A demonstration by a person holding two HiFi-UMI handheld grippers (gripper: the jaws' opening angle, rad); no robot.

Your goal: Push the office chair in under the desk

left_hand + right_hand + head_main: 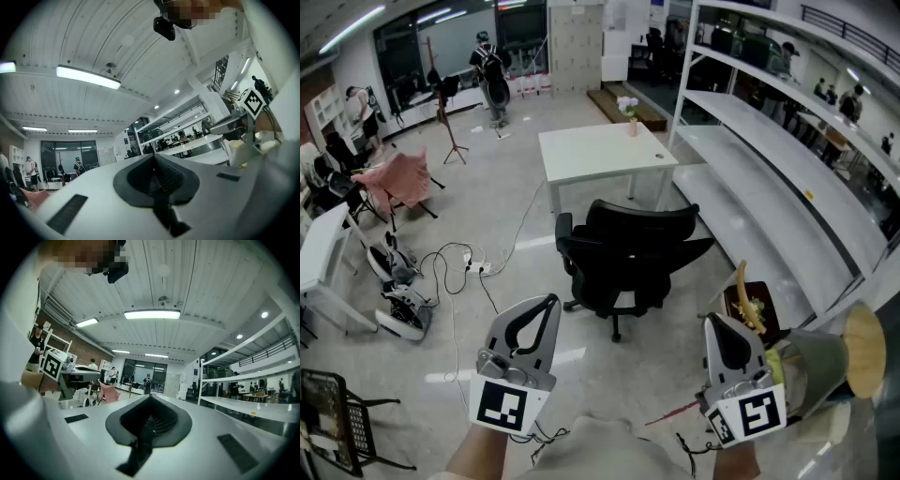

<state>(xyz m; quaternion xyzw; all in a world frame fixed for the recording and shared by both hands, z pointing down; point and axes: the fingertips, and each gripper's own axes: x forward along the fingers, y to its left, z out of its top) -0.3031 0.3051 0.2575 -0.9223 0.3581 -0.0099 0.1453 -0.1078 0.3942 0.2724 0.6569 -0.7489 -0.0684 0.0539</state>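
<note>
We hold the left gripper [546, 305] and right gripper [714, 323] low in frame, jaws pressed together on nothing. The office chair [623, 258], black with armrests and a star base, stands mid-frame, just below the white desk [600, 150] and apart from it. Its broad back runs left to right.

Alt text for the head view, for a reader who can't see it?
A black office chair stands on the floor just short of a white rectangular desk, not yet pushed under it. Nearer the camera, the left gripper and right gripper are held low, jaws together and empty.
</note>
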